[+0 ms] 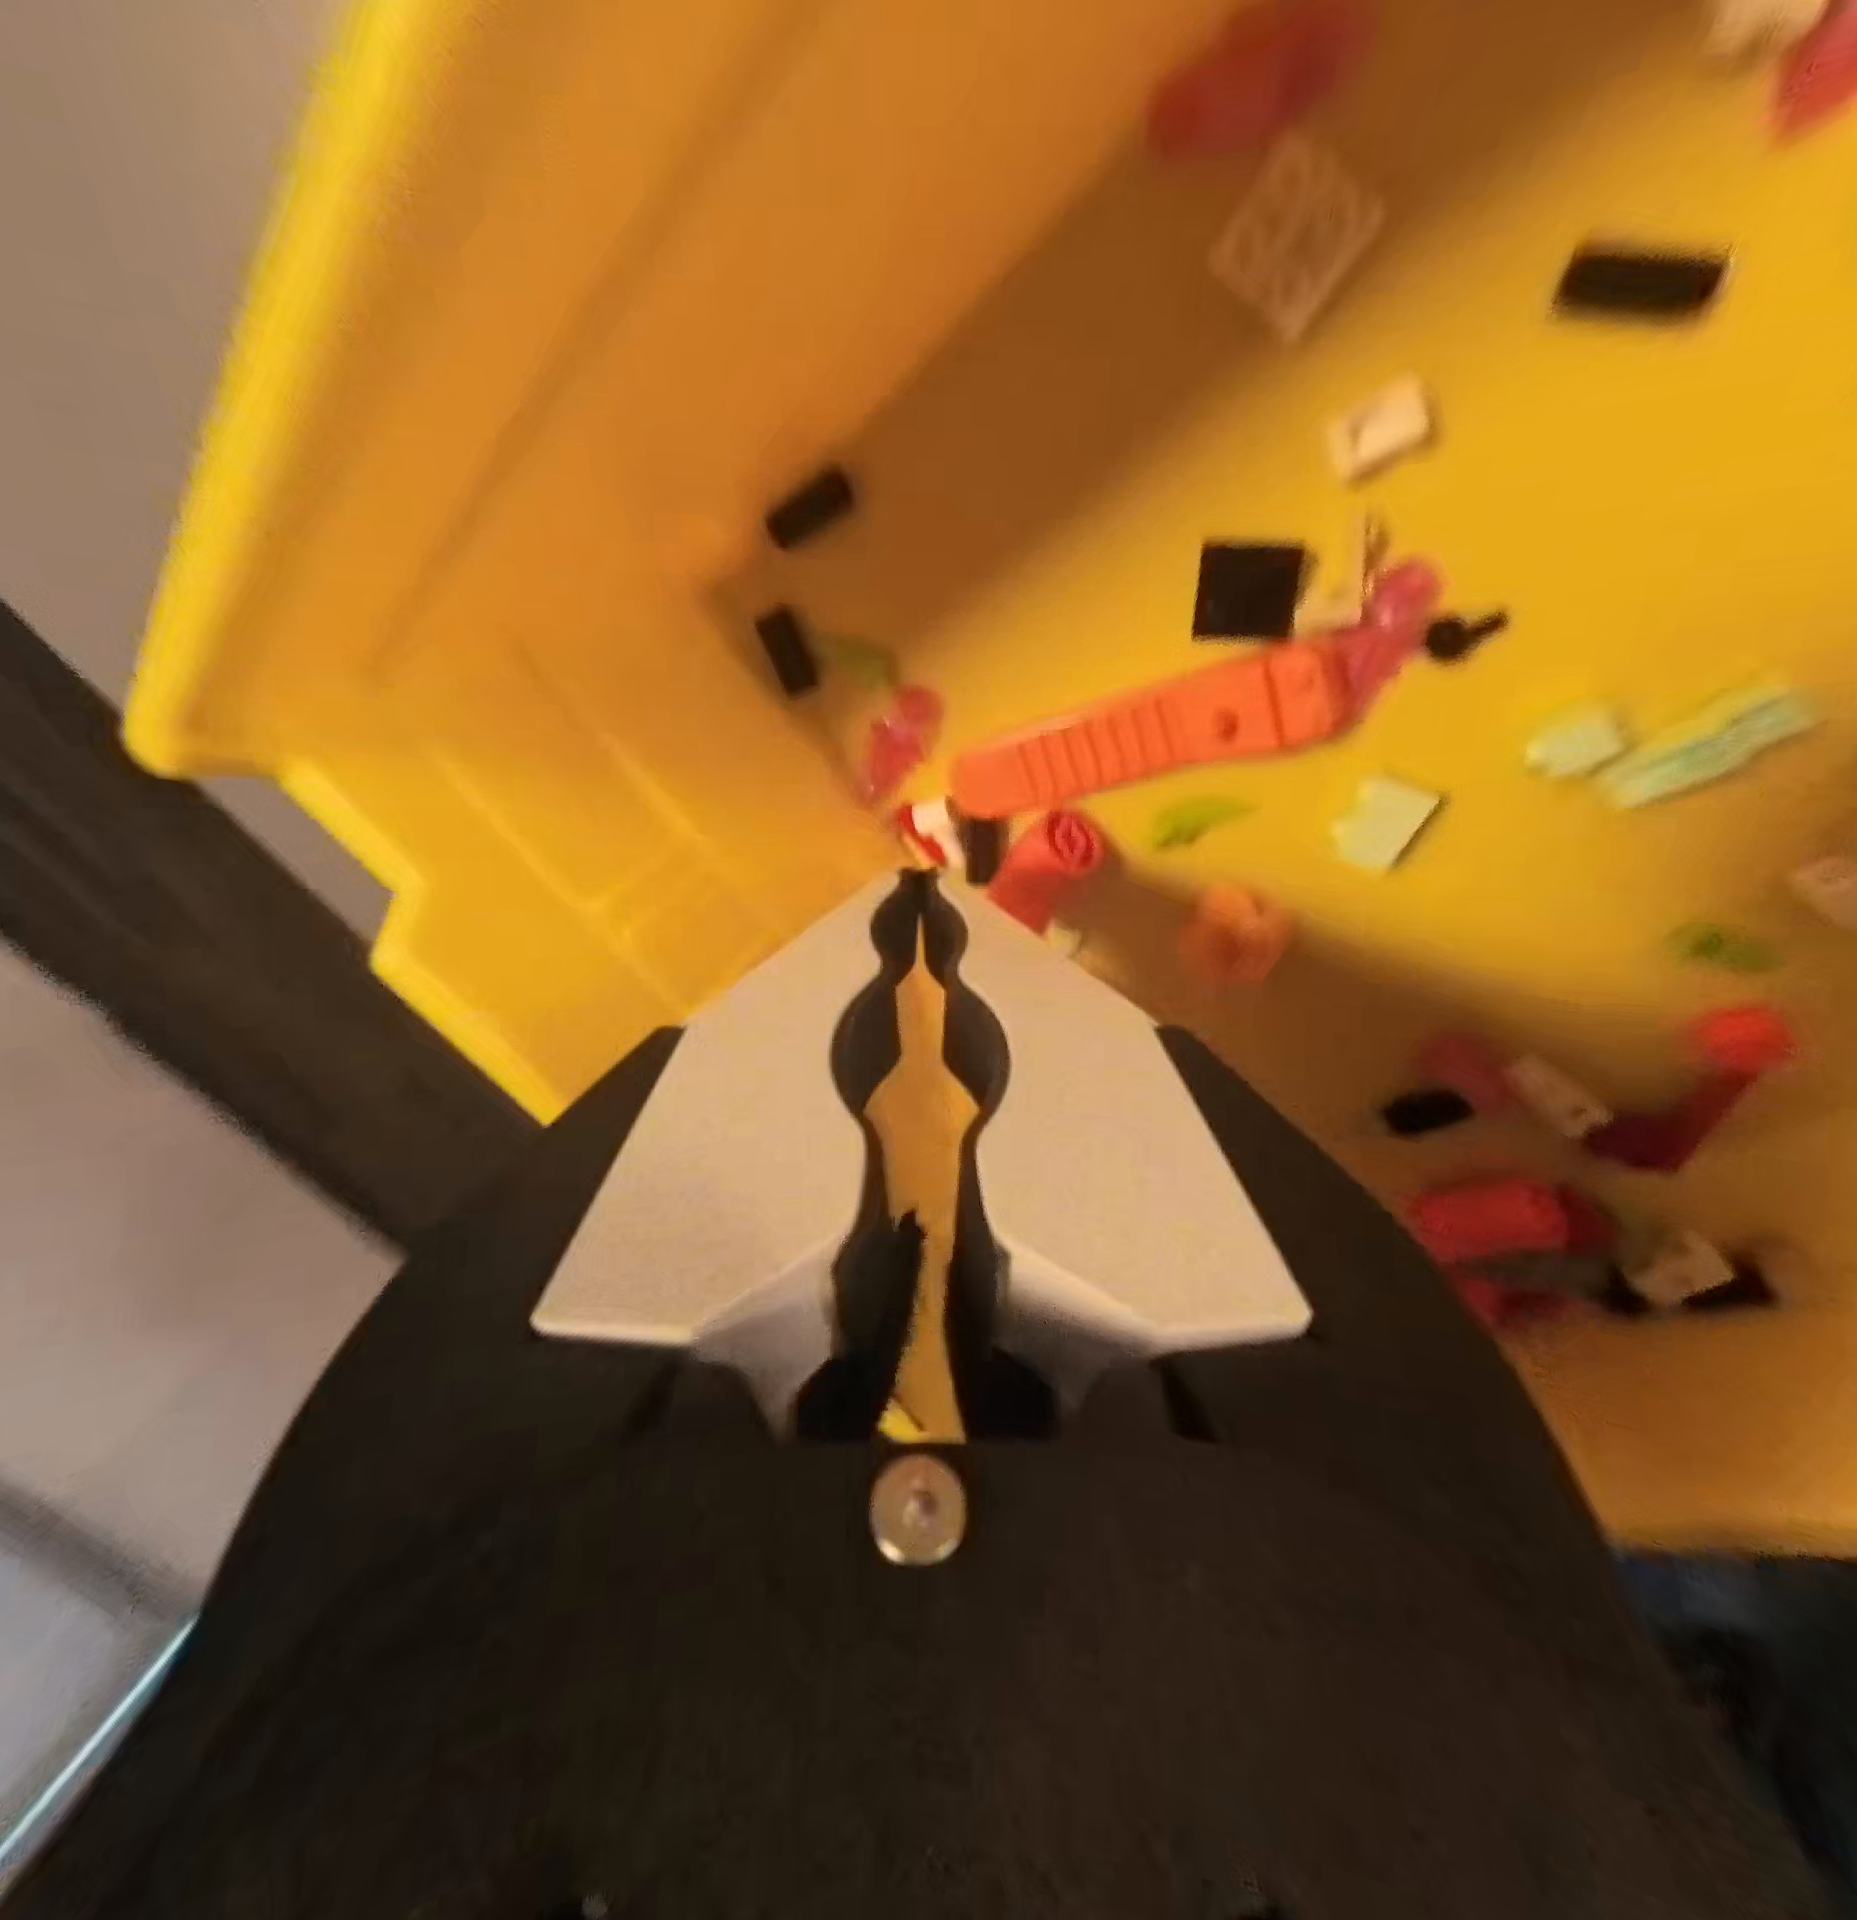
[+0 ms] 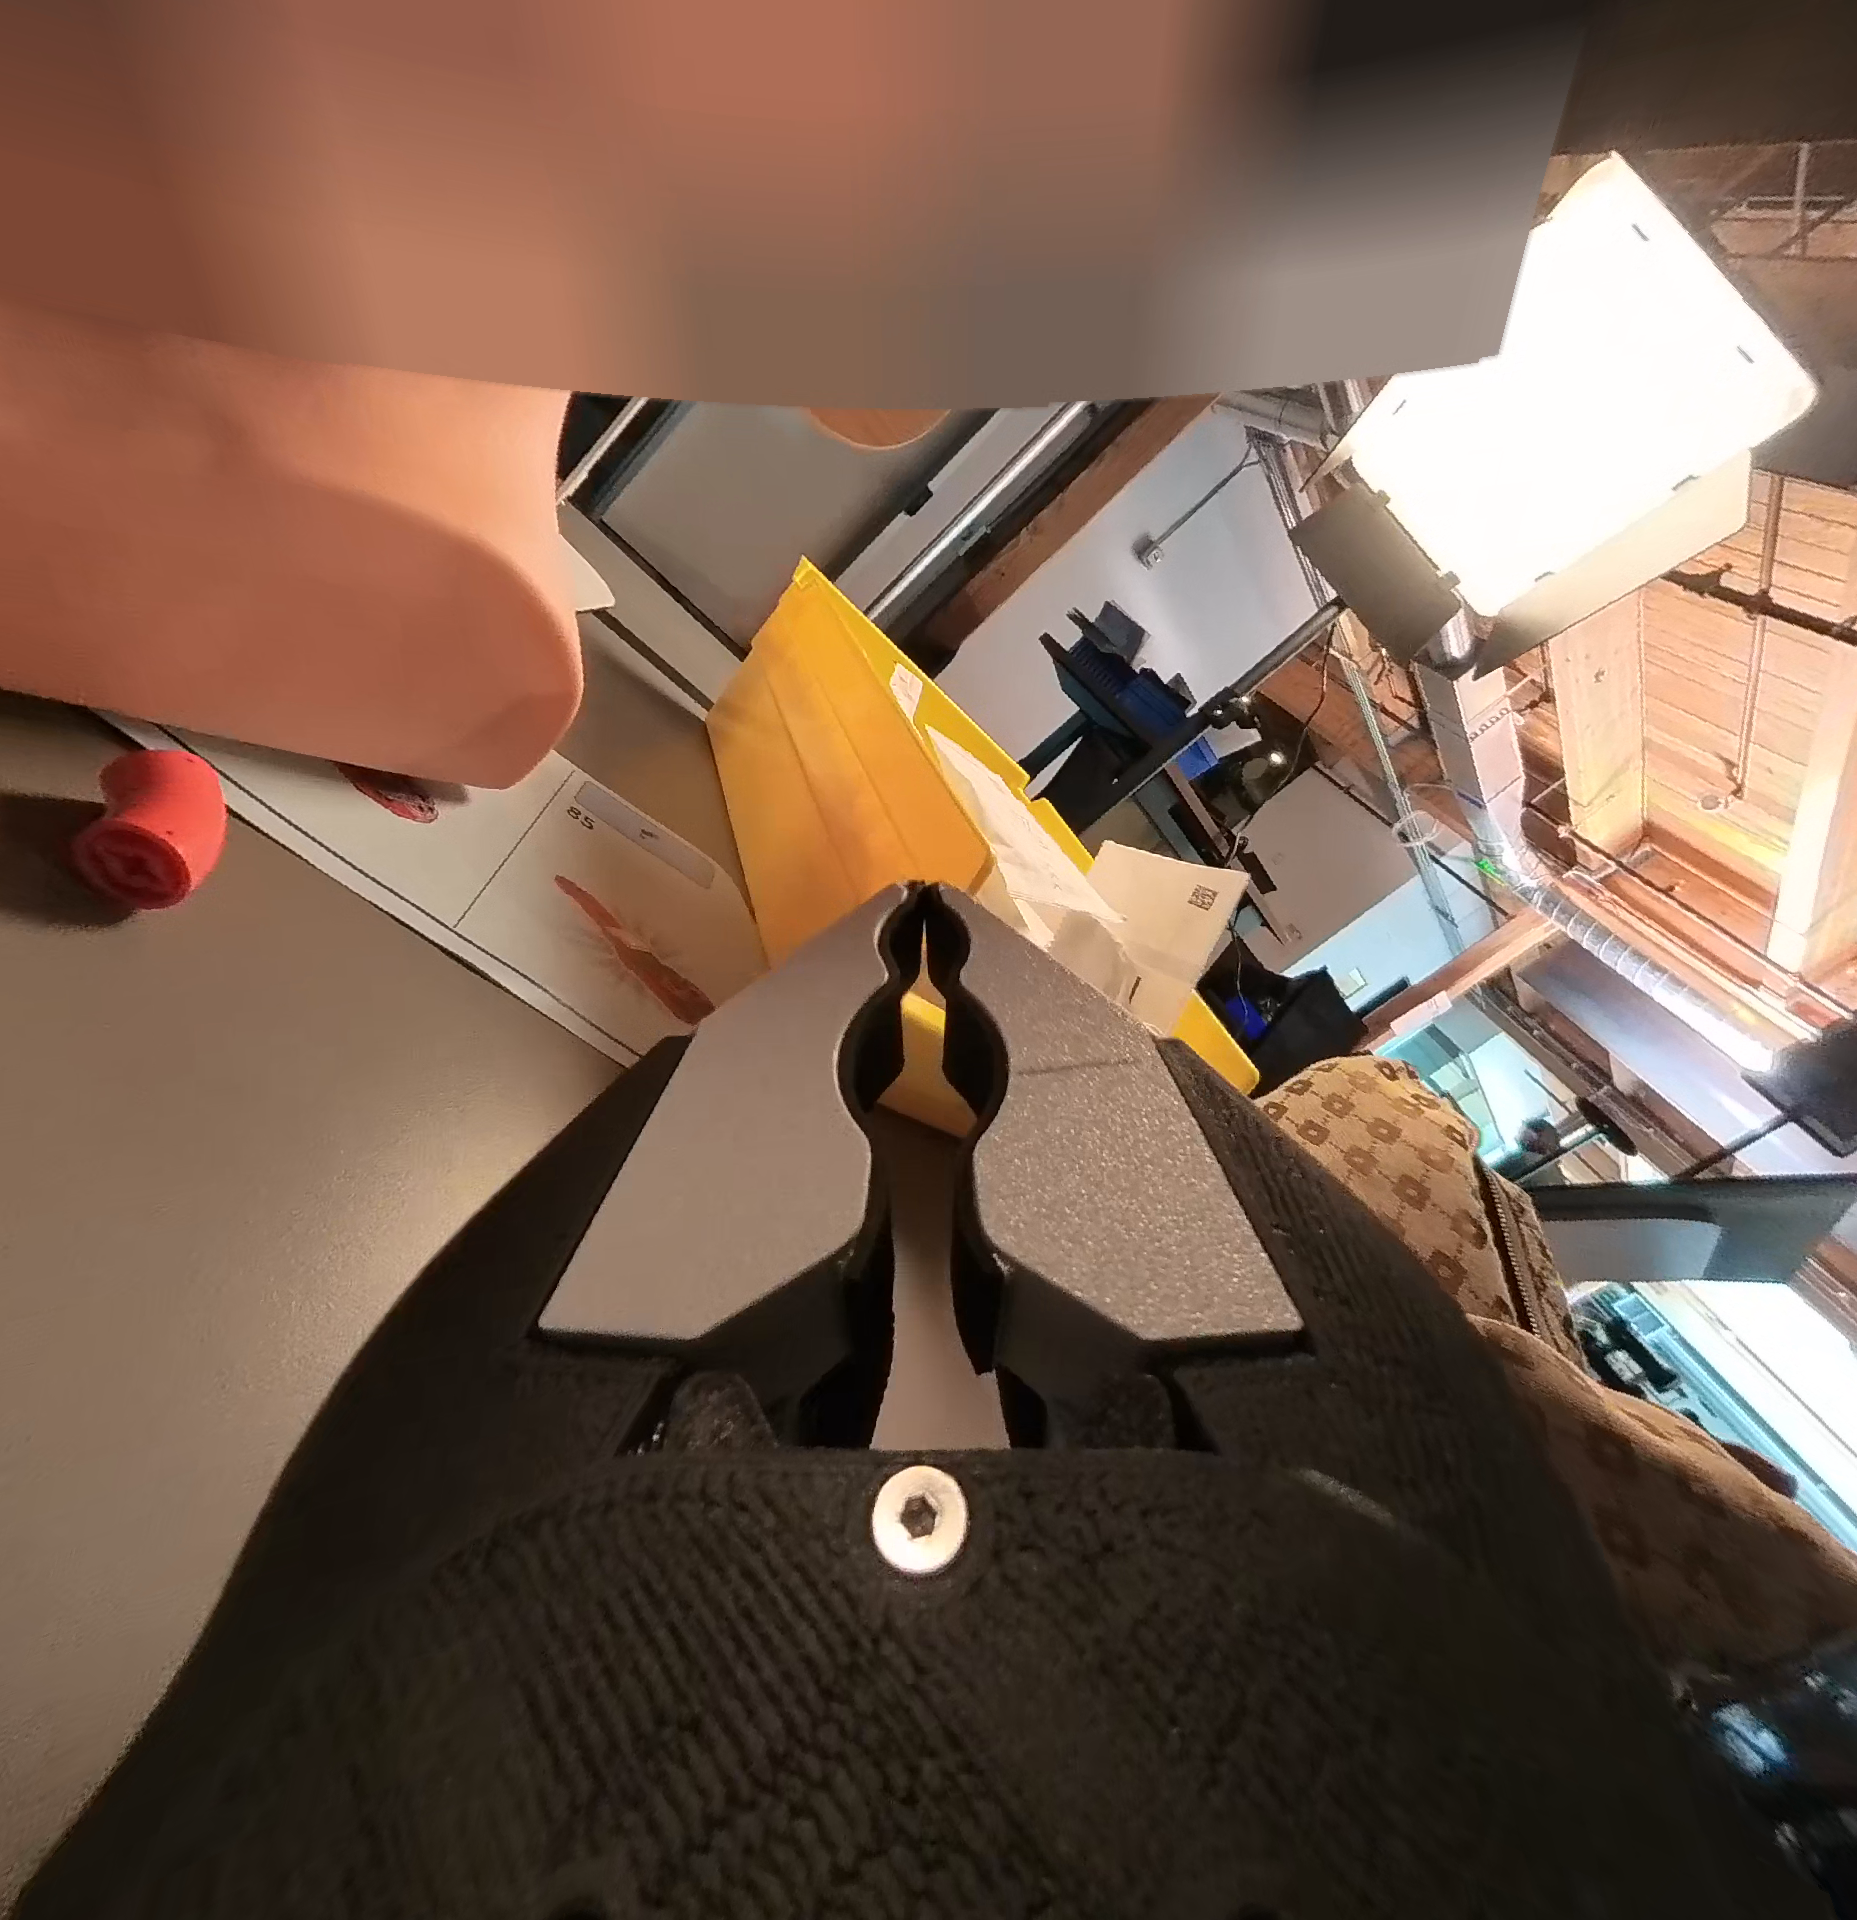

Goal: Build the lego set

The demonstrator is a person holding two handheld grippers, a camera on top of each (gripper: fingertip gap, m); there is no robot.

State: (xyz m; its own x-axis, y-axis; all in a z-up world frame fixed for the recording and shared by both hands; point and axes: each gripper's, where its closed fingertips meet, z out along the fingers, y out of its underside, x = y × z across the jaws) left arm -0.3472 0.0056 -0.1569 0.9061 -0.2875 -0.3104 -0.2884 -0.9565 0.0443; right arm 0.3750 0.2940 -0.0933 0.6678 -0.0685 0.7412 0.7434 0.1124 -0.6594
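Left claw [image 1: 916, 881]: clenched, tips meeting, nothing visibly caught between them. It points into my yellow bin [image 1: 550, 436], just short of a small red-and-white piece [image 1: 929, 821]. Beside that piece: 1 long orange ribbed tool [image 1: 1152, 748], 1 red cylinder piece [image 1: 1054, 862], 1 translucent pink piece [image 1: 898, 738]. Scattered farther across the bin floor: black tiles [image 1: 1246, 587], pale green plates [image 1: 1386, 821], a white lattice piece [image 1: 1298, 234]. View blurred; finer detail cannot be told.

Right claw [image 2: 922, 891]: clenched, tips together, bare. It hangs over the grey surface [image 2: 228, 1143], pointing toward a second yellow bin [image 2: 851, 769] holding white paper bags [image 2: 1142, 925]. Near it: 1 printed sheet [image 2: 550, 862] lying flat; 1 red cylinder piece [image 2: 150, 836] well off to the side; a patterned brown bag [image 2: 1423, 1195] beside the claw.
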